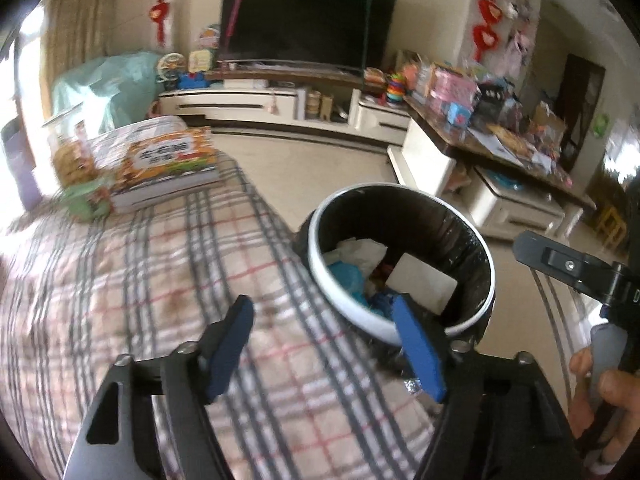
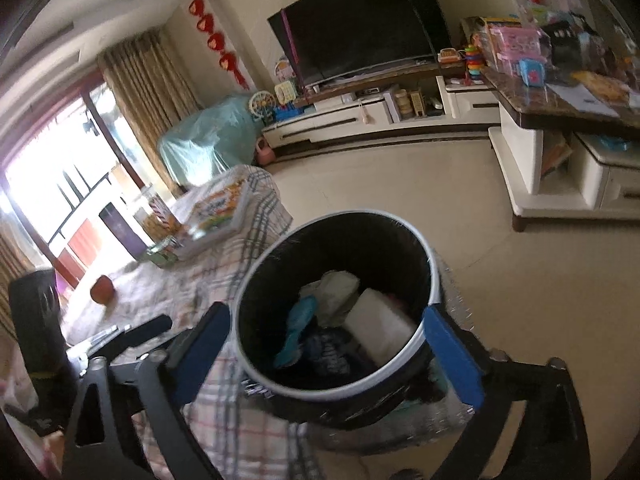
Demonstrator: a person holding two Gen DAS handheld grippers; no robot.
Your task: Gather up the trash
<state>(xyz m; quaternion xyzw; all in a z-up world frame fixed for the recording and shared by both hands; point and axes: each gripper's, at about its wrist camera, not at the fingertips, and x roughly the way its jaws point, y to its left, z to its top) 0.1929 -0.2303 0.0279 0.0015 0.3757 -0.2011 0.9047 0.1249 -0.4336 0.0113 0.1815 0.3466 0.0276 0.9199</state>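
Note:
A round trash bin (image 1: 334, 300) with a white rim and black liner stands on the floor beside the plaid-covered table. Inside lie crumpled white paper (image 1: 360, 248), a white box (image 1: 424, 280) and a blue bag (image 1: 344, 276). My left gripper (image 1: 324, 346) is open over the table edge, nothing between its blue pads; its right pad overlaps the bin's near rim. A foil scrap (image 1: 412, 386) lies by that pad. My right gripper (image 2: 328, 356) hangs open and wide above the bin (image 2: 239, 320), which shows between its fingers, untouched. The white box (image 2: 380, 324) is visible inside.
The plaid tablecloth (image 1: 160, 280) carries a stack of picture books (image 1: 160, 164), a brown round object (image 2: 102, 288) and a black stick-shaped item (image 2: 148, 330). A hand (image 1: 600, 400) shows at right. Beyond are bare floor (image 2: 520, 280), a TV (image 1: 308, 20) and a cluttered side table (image 1: 500, 132).

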